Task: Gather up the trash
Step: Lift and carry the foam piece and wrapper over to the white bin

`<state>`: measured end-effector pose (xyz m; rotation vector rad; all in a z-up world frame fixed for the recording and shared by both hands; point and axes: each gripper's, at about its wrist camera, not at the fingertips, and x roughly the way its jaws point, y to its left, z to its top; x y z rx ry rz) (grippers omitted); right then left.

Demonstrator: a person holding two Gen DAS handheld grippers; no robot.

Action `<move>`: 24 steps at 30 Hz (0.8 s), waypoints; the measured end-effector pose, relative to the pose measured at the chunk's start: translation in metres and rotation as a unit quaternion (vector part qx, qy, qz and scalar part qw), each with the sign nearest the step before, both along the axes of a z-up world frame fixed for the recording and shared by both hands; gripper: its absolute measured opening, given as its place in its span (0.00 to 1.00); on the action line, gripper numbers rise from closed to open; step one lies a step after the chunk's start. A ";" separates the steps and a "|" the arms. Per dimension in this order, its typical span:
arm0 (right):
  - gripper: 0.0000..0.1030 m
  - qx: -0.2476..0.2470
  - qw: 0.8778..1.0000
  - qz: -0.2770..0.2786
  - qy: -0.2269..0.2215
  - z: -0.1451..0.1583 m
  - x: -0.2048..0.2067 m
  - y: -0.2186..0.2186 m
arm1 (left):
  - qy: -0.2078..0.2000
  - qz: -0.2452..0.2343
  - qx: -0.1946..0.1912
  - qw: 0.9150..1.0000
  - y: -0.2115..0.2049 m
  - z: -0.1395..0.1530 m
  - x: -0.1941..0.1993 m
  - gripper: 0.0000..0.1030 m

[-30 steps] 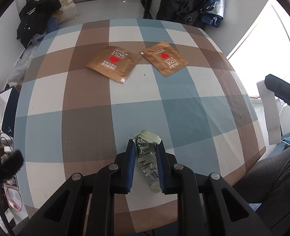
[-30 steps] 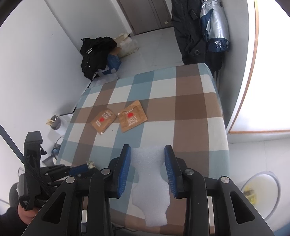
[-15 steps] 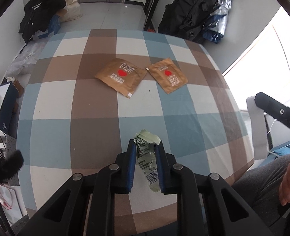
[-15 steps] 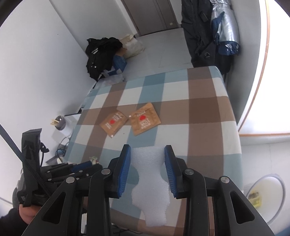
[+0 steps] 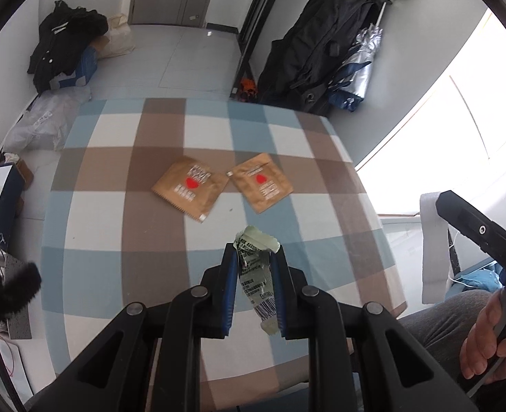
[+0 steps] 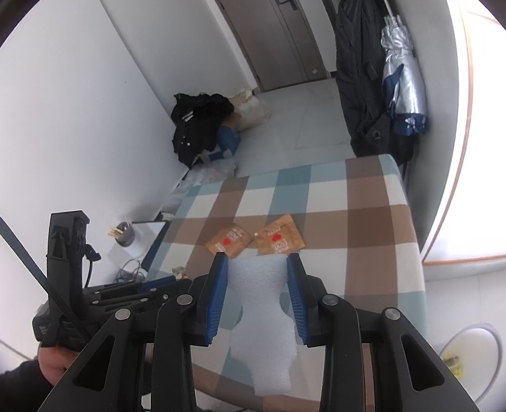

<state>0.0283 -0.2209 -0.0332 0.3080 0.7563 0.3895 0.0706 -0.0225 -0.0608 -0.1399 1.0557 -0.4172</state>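
Note:
My left gripper (image 5: 253, 257) is shut on a crumpled green wrapper (image 5: 255, 274) with a barcode and holds it above the checked table (image 5: 150, 240). My right gripper (image 6: 256, 264) is shut on a white foam sheet (image 6: 260, 316) that hangs down between its fingers, above the table's right side. Two brown sachets with red hearts lie on the table, one on the left (image 5: 189, 187) and one on the right (image 5: 263, 182); both also show in the right wrist view, the left one (image 6: 228, 243) and the right one (image 6: 279, 239).
A white bin (image 6: 472, 353) stands on the floor right of the table. Dark coats and a folded umbrella (image 5: 366, 61) hang beyond the far edge. A black clothes heap (image 5: 64, 37) and bags lie on the floor at the far left.
Both grippers have risen and pulled back from the table with their trash still held; the table and sachets look farther away now.

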 end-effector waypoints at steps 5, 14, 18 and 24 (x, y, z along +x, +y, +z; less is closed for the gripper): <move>0.32 0.011 1.000 -0.018 -0.024 0.018 -0.010 -0.023 | -0.008 -0.002 -0.016 1.000 -0.013 0.018 0.003 0.14; 0.32 0.018 0.994 -0.083 -0.066 0.066 -0.038 -0.086 | -0.055 -0.028 -0.049 0.997 -0.063 0.070 0.005 0.14; 0.32 0.019 0.989 -0.127 -0.075 0.081 -0.058 -0.126 | -0.064 -0.044 -0.068 0.995 -0.097 0.080 0.004 0.14; 0.32 -0.025 0.979 -0.191 -0.072 0.084 -0.086 -0.188 | -0.043 -0.092 -0.096 0.990 -0.170 0.077 0.001 0.14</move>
